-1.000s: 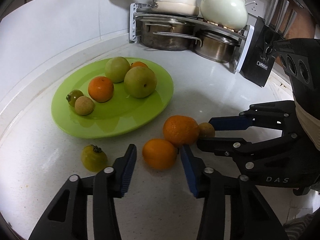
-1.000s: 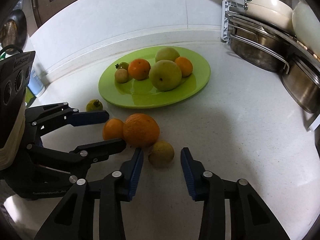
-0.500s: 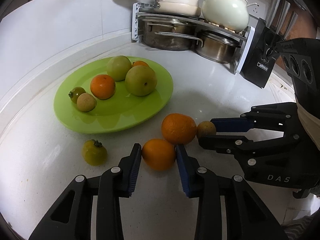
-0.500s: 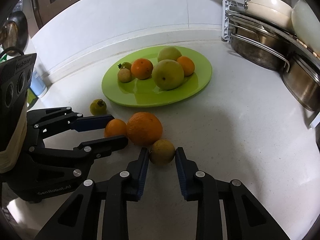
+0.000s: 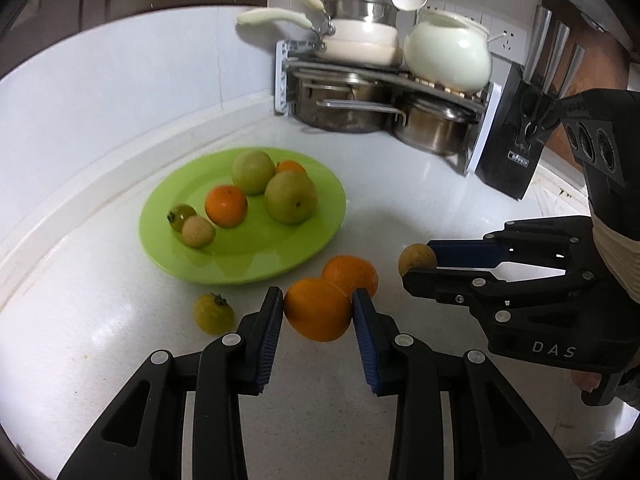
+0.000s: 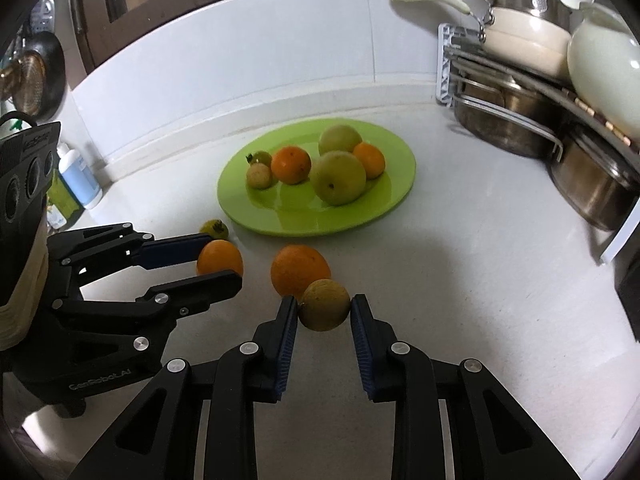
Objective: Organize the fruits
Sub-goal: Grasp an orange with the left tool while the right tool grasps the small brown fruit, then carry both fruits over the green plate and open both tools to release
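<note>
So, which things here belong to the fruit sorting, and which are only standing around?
Belong to the job:
- green plate with six fruits
- small orange in the left gripper
- brownish fruit in the right gripper
- large orange on the counter
- yellow-green tomato on the counter

Just lying about:
- pot rack
- white pot
- knife block
- blue bottle

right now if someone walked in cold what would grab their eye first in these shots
Both grippers are shut on fruit at once: the left gripper clamps a small orange, and the right gripper clamps a small tan fruit. Behind them sits a bright green plate already holding six fruits, with a big orange and a yellow-green fruit on the white counter.
</note>
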Demonstrator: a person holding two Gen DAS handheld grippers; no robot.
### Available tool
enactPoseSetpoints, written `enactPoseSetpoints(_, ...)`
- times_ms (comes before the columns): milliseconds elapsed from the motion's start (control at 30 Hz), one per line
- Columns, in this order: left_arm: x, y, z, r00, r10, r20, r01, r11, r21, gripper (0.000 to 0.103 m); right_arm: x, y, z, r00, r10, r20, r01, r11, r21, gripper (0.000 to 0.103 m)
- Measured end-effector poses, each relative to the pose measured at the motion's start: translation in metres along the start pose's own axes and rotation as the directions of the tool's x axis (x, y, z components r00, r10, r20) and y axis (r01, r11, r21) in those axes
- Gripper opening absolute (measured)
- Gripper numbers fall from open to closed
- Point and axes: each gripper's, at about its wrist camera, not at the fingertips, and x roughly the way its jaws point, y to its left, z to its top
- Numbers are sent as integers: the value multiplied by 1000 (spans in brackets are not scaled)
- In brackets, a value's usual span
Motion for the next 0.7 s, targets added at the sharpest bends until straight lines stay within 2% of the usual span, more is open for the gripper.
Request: enactPoseSetpoints(700, -47, 5, 20, 989, 75, 126, -70, 997, -46, 35, -40, 17, 26, 991, 2, 137, 3, 999, -34, 29)
